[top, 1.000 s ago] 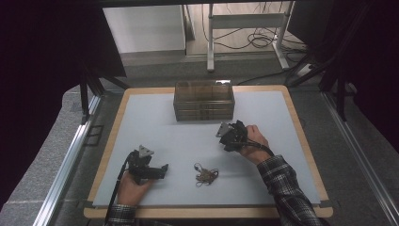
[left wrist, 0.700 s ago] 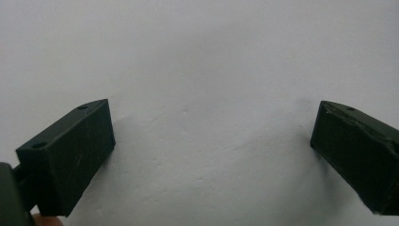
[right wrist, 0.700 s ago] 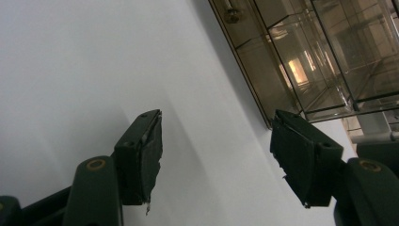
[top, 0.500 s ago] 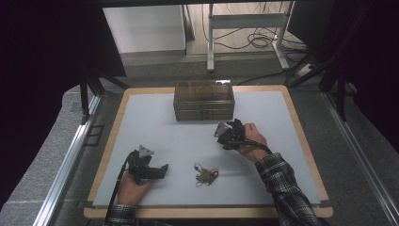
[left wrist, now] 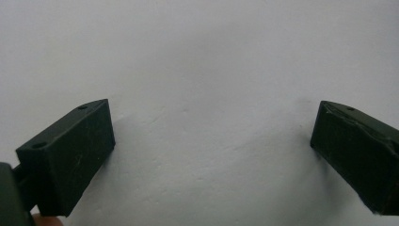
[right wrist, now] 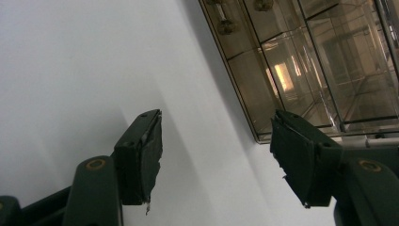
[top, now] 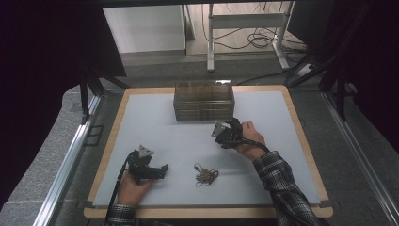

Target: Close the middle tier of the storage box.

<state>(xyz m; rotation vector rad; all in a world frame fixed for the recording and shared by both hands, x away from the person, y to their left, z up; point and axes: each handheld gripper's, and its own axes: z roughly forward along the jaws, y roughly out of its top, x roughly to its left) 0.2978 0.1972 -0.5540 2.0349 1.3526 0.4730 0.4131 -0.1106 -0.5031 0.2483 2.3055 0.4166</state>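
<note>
At the near left of the white table, the left gripper lies low over the surface in the person's left hand, its jaws pointing right toward the middle of the table. In the left gripper view the two black jaws stand wide apart with nothing between them, just bare white surface.

Just right of it, near the middle of the near edge, lies a small tangle of chain or keys, brownish and metallic, flat on the table and apart from both grippers. It is too small to tell more.

At the far middle stands a clear, brown-tinted drawer box, its drawers stacked one above another. In the right gripper view its glassy front shows small metal knobs at the top edge.

To the right of centre, the right gripper is held in the person's right hand, with a plaid sleeve behind it. It sits just in front of the near right corner of the drawer box. Its jaws stand partly open, with nothing between them; the pads show worn, frayed edges.

No readable brand, label or writing appears on any of these things.
</note>
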